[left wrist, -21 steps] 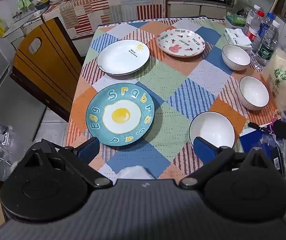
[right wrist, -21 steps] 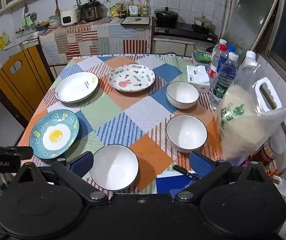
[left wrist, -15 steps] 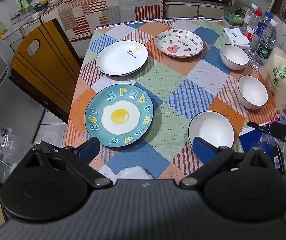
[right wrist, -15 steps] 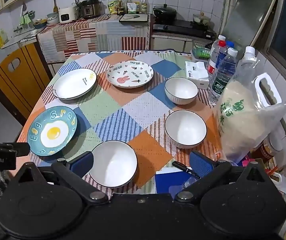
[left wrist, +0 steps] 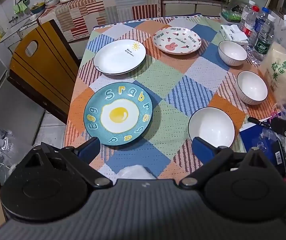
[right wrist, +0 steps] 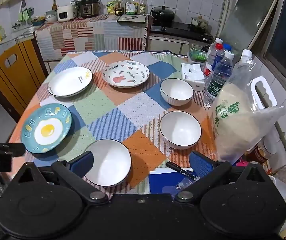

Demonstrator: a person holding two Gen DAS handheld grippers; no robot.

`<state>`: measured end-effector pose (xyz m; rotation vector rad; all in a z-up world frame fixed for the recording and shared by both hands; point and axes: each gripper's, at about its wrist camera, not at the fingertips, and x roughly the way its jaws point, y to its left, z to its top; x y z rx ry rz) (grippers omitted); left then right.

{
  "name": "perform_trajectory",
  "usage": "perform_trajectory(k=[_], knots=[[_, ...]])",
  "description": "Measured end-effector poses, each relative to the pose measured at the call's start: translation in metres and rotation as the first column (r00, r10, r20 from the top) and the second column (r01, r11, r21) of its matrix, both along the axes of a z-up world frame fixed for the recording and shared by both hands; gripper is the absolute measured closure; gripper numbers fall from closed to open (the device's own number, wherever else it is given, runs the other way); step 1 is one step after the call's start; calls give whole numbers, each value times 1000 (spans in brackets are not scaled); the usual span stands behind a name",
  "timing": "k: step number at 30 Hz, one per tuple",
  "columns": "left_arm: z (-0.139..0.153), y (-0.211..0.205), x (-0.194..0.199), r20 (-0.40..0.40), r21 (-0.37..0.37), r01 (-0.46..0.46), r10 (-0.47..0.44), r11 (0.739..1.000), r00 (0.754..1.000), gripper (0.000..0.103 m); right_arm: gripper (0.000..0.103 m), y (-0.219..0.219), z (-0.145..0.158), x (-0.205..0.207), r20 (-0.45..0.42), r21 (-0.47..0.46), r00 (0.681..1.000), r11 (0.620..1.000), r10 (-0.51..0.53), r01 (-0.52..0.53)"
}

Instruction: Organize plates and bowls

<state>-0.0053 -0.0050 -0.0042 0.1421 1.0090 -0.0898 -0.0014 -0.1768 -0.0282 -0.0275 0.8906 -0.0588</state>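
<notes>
Three plates lie on the patchwork tablecloth: a blue fried-egg plate [left wrist: 118, 116] [right wrist: 46, 130] nearest on the left, a white sun plate [left wrist: 120, 56] [right wrist: 70, 84] behind it, and a rabbit plate [left wrist: 176, 40] [right wrist: 126, 76] further back. Three white bowls run down the right side: the near bowl [left wrist: 211, 127] [right wrist: 108, 162], the middle bowl [left wrist: 252, 88] [right wrist: 180, 129] and the far bowl [left wrist: 232, 52] [right wrist: 176, 91]. My left gripper [left wrist: 145, 150] hangs open above the table's near edge, holding nothing. My right gripper [right wrist: 141, 163] is open too, its left finger over the near bowl's rim.
A rice bag [right wrist: 240, 116] and water bottles [right wrist: 218, 78] crowd the right edge, with a tissue box [right wrist: 193, 76] behind. A pen [right wrist: 181, 170] and blue book [right wrist: 163, 182] lie at the near right. A yellow chair [left wrist: 41, 68] stands left of the table.
Both views have shifted slightly; the table contents sit a little lower and nearer in the right wrist view. Nothing on the table has moved, and both grippers stay open.
</notes>
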Motion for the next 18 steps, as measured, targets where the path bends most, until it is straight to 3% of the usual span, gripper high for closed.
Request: perform_trajectory(k=[8, 18], knots=[[4, 7, -4, 13, -54, 15, -14, 998, 1000, 5, 0, -4, -3, -5, -6, 8, 1000, 1000, -12, 12], [-1, 8, -2, 15, -71, 7, -6, 997, 1000, 5, 0, -4, -3, -6, -4, 11, 1000, 1000, -13, 13]])
